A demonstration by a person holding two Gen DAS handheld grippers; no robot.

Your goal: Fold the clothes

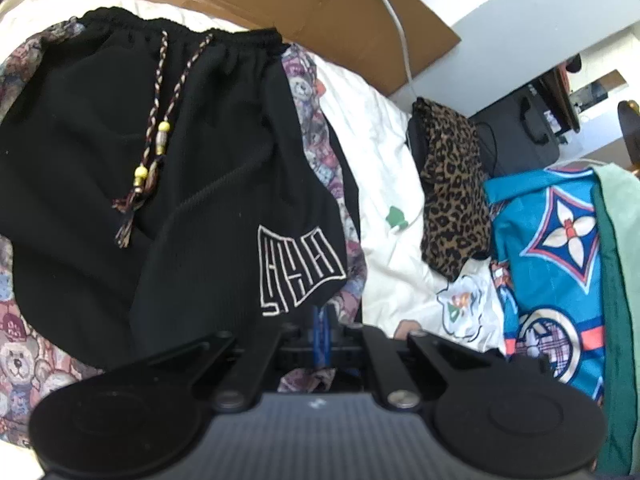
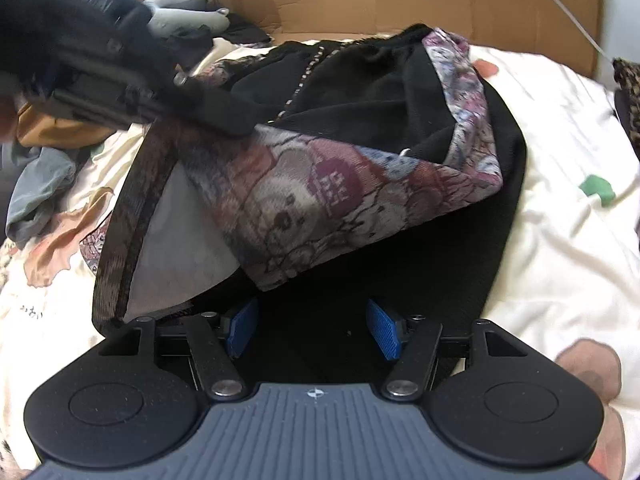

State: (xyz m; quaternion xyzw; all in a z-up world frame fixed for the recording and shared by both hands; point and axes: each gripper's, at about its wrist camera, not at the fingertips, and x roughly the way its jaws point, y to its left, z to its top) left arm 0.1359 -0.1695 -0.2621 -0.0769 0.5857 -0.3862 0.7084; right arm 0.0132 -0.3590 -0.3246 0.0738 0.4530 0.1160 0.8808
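Black shorts with teddy-bear print side panels, a braided drawstring and a white embroidered logo lie on the white bedsheet. My left gripper is shut on the hem of one leg and holds it lifted and folded over. In the right wrist view the left gripper appears at upper left, holding the raised bear-print leg. My right gripper is open, its blue pads hovering over the black fabric beneath, holding nothing.
A leopard-print garment and a blue patterned cloth lie to the right. Flattened cardboard with a white cable lines the back. Grey and mustard clothes are piled at the left in the right wrist view.
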